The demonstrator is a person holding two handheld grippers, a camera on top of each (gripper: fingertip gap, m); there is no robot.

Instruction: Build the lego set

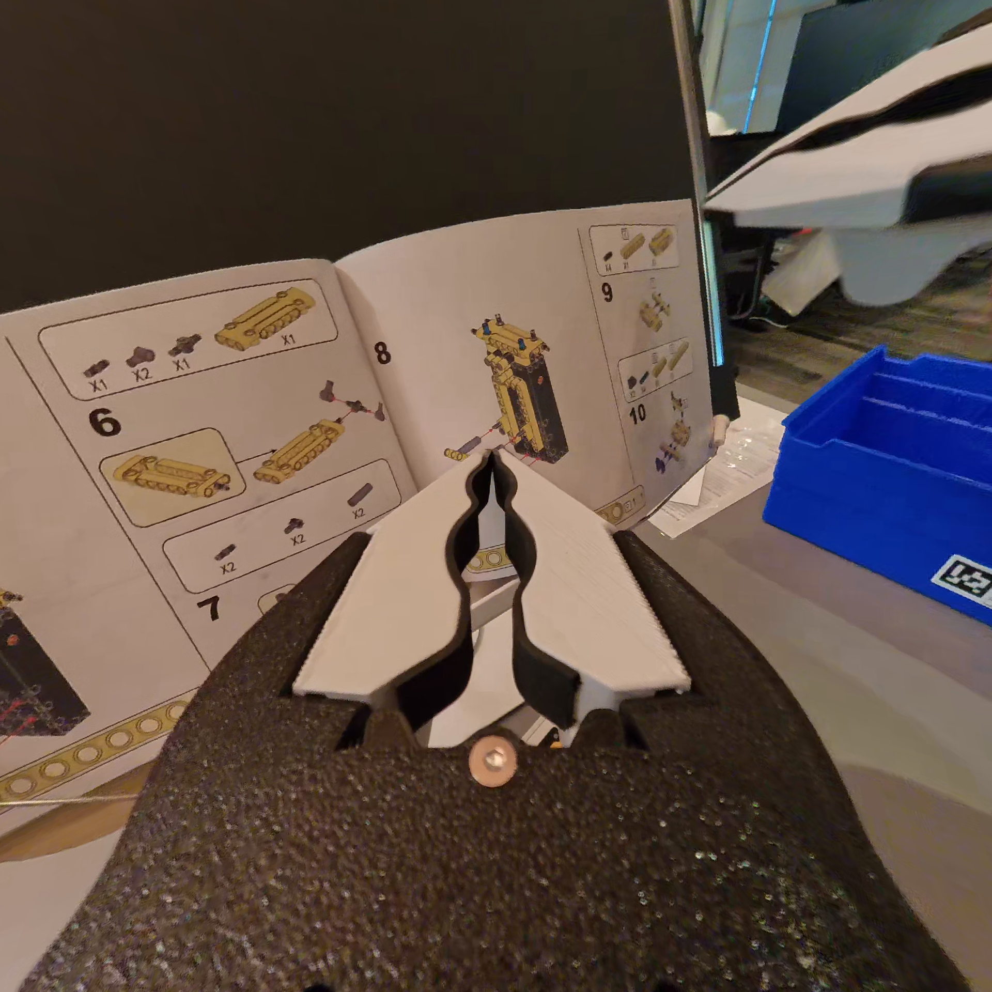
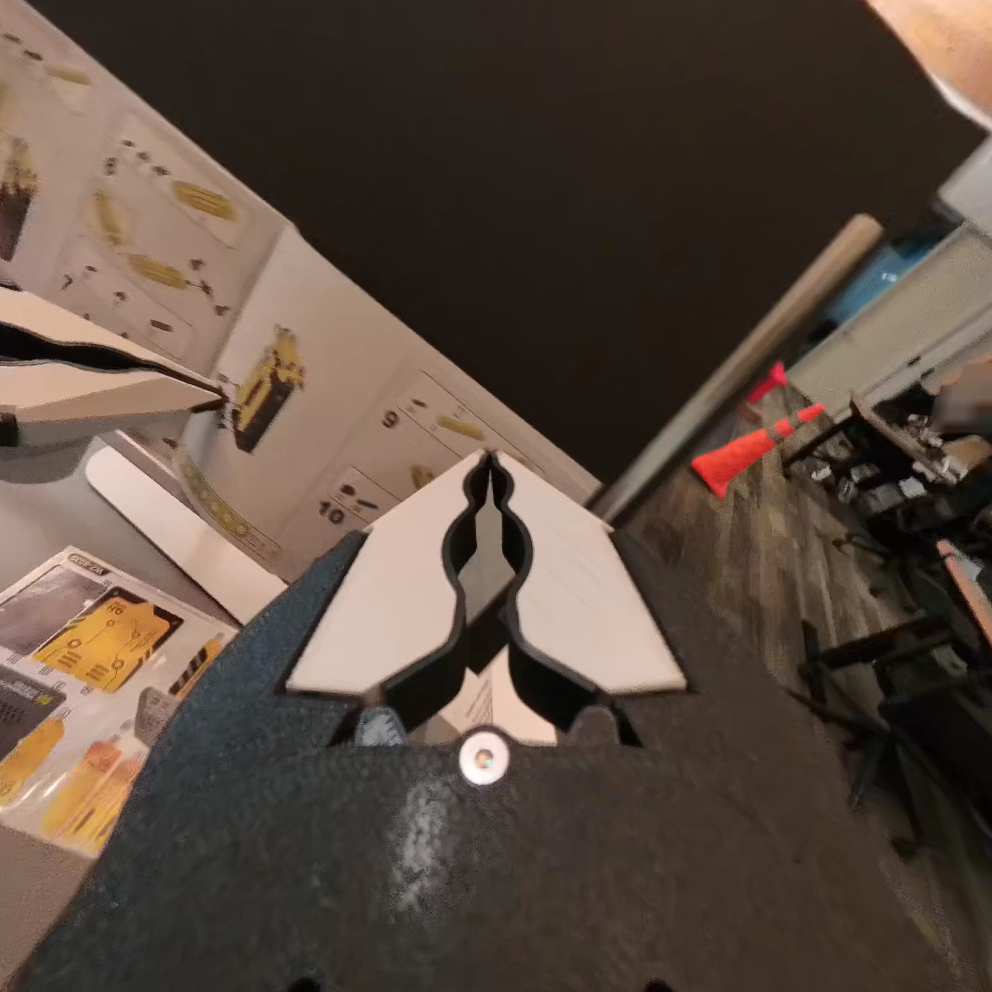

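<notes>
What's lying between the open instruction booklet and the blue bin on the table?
Left wrist view: a printed paper sheet lies flat between the instruction booklet and blue bin; the rest is bare table.

The booklet (image 1: 268, 429) has white pages printed with yellow and black brick drawings and black numerals, set against a dark brown wall (image 1: 322, 134). To the right, the bin (image 1: 885, 472) is bright blue with a black-and-white square marker; each gripper (image 1: 491, 456) has white fingers, black pads and a speckled black body. Far right, a cone (image 2: 751, 451) is orange.
</notes>
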